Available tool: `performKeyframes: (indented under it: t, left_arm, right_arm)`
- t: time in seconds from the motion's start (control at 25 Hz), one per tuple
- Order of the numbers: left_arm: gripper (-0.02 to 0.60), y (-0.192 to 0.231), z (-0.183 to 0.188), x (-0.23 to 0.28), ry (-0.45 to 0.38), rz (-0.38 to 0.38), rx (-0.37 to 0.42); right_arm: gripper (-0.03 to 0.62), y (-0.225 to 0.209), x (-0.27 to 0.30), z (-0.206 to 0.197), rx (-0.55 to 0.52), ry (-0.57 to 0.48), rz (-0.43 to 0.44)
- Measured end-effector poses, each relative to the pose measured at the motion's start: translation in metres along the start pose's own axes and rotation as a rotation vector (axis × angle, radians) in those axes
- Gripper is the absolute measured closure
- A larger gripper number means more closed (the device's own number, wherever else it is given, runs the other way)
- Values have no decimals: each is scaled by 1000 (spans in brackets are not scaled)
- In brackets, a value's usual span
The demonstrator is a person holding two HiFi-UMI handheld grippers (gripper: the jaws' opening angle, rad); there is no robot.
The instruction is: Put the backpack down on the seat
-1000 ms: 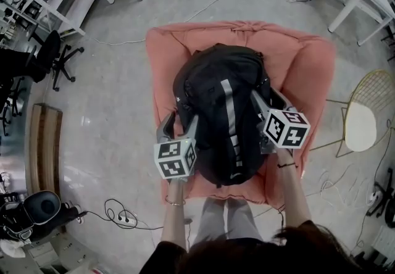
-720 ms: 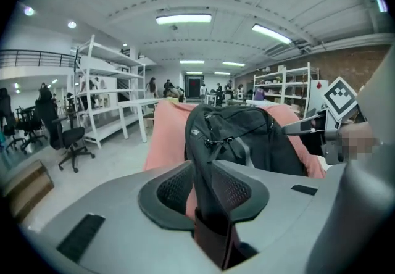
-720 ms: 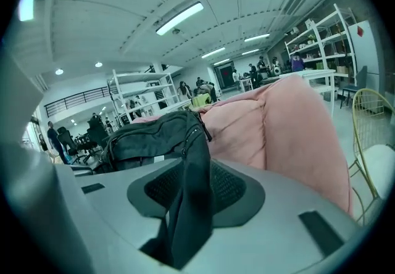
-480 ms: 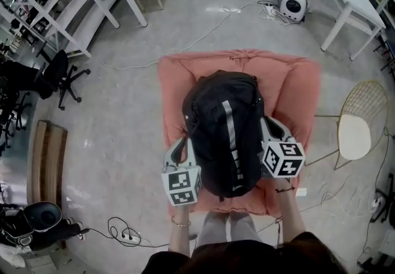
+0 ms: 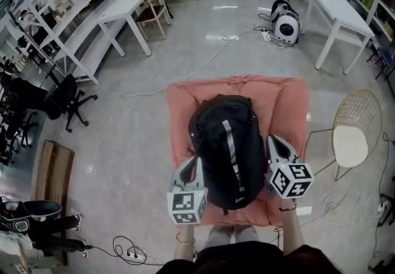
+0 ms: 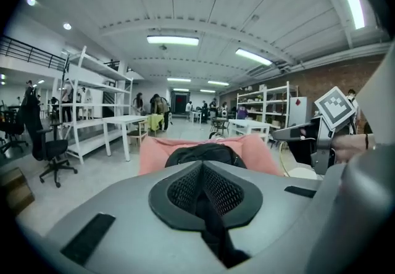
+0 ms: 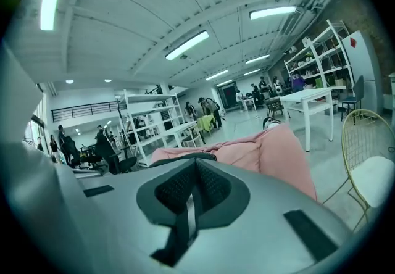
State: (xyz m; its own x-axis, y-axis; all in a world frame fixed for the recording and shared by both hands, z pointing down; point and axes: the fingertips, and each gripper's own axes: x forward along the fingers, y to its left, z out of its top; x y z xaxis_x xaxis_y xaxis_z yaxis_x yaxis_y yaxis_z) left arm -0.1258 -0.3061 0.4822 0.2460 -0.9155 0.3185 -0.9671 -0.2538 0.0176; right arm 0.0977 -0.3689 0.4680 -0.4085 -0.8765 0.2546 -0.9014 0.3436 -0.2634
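A black backpack (image 5: 225, 149) with a grey stripe lies flat on the pink cushioned seat (image 5: 179, 106). My left gripper (image 5: 192, 166) sits by the bag's near left side, jaws shut and empty, clear of the fabric. By the bag's right side is my right gripper (image 5: 275, 143), also shut with nothing in it. In the left gripper view the shut jaws of the left gripper (image 6: 201, 171) point over the backpack (image 6: 200, 154) and the seat (image 6: 154, 150). The right gripper view shows the right gripper (image 7: 196, 171) shut, with the seat (image 7: 271, 146) beyond it.
A gold wire chair (image 5: 353, 137) with a white pad stands right of the seat. White tables (image 5: 336, 16) and a round white device (image 5: 285, 26) are at the back right, shelving (image 5: 55, 26) and an office chair (image 5: 65, 97) on the left. Cables (image 5: 126, 247) lie on the floor near me.
Both grippers let go of the backpack's sides, shut, and drew back toward me. The backpack stays on the seat. The head view has risen and shows more of the room.
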Motion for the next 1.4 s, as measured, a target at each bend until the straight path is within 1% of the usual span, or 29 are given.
performKeyframes:
  t: [0.08,0.2,0.32,0.48,0.76,1.0,1.28,1.4]
  left_arm:
    - [566,-1,8,-8,-14,-4,6]
    - [566,-1,22,-24,-37,-4,6]
    - [566,-4,37,-41,-61,-21,22]
    - [568,-4,51,-60,-90,-22,24]
    - [568,-12,75,-77,-144,-38,24]
    - [568,-20,80,-86,-170,-31,39]
    - [568,-19,82,-90,-189,-21,50]
    - [568,-17,80,-89,-187,-20,47]
  right_arm:
    - [580,3,-13,13,1,-33,13]
    - [580,7,-34,30,-28,-67,27]
    - [580,13,-56,43,-54,-102,39]
    - [580,22,-80,54,-91,-142,45]
    - [580,29,-108,72,-110,-224,35]
    - [580,27,-123,75,-129,-255,22]
    - [582,18,-138,51,-126,-218,-1]
    - [582,13,-139,54,-133,-229,-11]
